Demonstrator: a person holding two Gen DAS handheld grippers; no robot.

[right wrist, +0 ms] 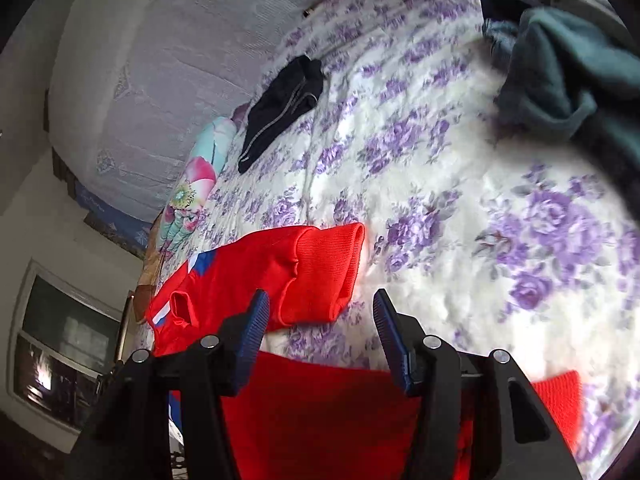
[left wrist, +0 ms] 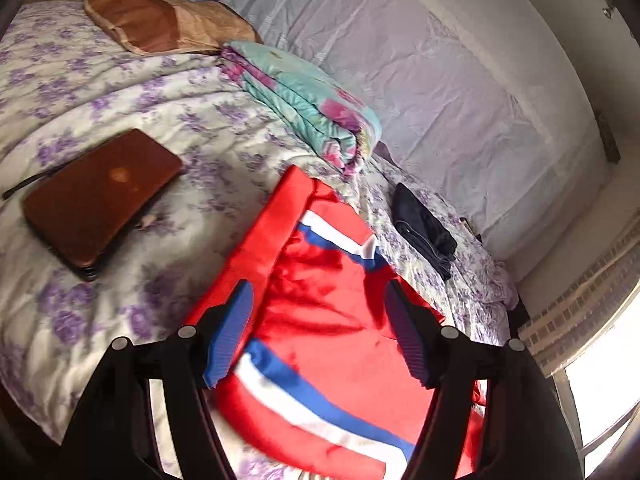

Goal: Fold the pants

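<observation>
The shiny red track pants with blue and white stripes (left wrist: 320,292) lie spread on the white bedspread with purple flowers (left wrist: 120,100), filling the lower centre of the left wrist view and the lower left of the right wrist view, where a ribbed red cuff (right wrist: 324,264) shows. The cloth looks thin, light, soft and rather slippery, so I judge it will slide and sag; the ribbed cuffs or the waistband seem the best places to grip. The left gripper (left wrist: 320,332) stands about half open above the pants, holding nothing. The right gripper (right wrist: 320,336) is also about half open and empty. No container is visible.
</observation>
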